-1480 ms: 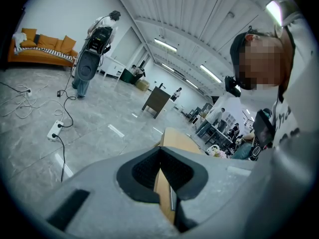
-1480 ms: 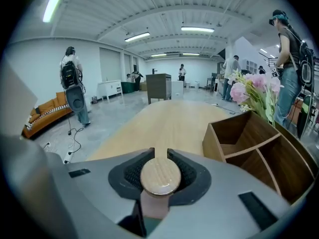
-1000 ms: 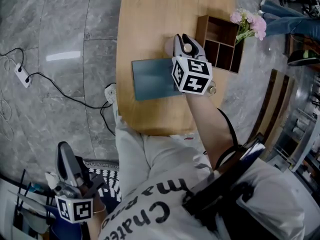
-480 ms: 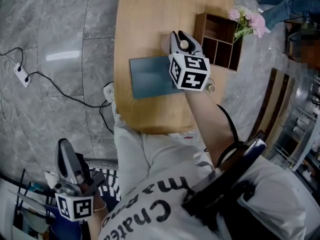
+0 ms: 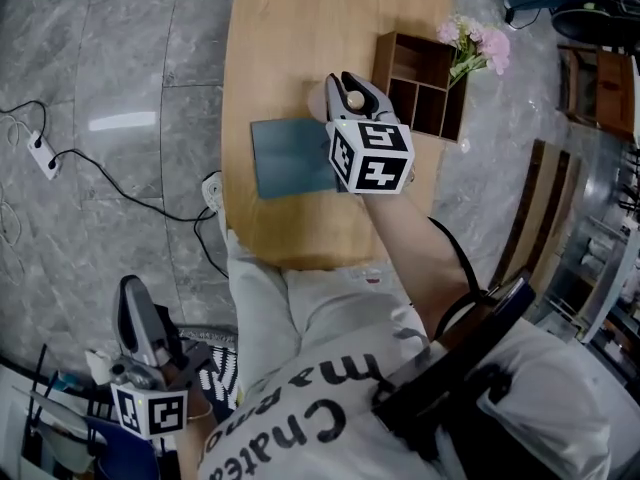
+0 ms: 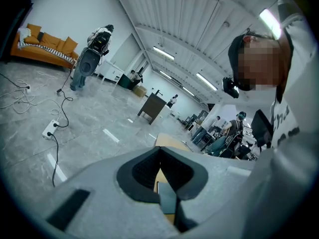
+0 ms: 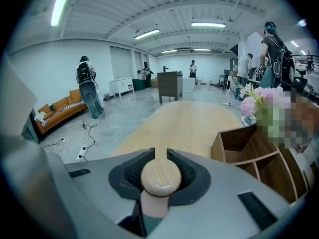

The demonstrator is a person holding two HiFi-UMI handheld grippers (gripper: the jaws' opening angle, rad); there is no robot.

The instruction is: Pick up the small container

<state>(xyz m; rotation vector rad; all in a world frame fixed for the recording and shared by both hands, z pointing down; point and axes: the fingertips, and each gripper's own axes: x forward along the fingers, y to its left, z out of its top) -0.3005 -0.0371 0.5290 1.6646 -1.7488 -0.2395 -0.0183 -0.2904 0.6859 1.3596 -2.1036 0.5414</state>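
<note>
While the right gripper (image 5: 349, 82) reaches over the oval wooden table (image 5: 290, 28), its jaws are narrowed onto the small container (image 5: 354, 99). The pads press either side just under its round, pale wooden lid, and the pinkish body hangs below between the jaws. Seen from the right gripper view, the container fills the gap and hides what lies directly beneath, so whether its base touches the table cannot be told. Just beside it on the right stands a dark wooden organiser (image 5: 418, 86) with open compartments. Pink flowers (image 5: 472, 44) lean at the organiser's far corner. A grey-blue mat (image 5: 288, 156) lies flat on the table to the left of the container, its right edge covered by the gripper. The left gripper (image 5: 131, 303) is held low, left of the person (image 5: 330, 408) and well apart from the table, jaws together with nothing between them. On the grey floor (image 5: 120, 58), a power strip (image 5: 42, 152) and its black cable (image 5: 110, 180) trail left of the table.
</note>
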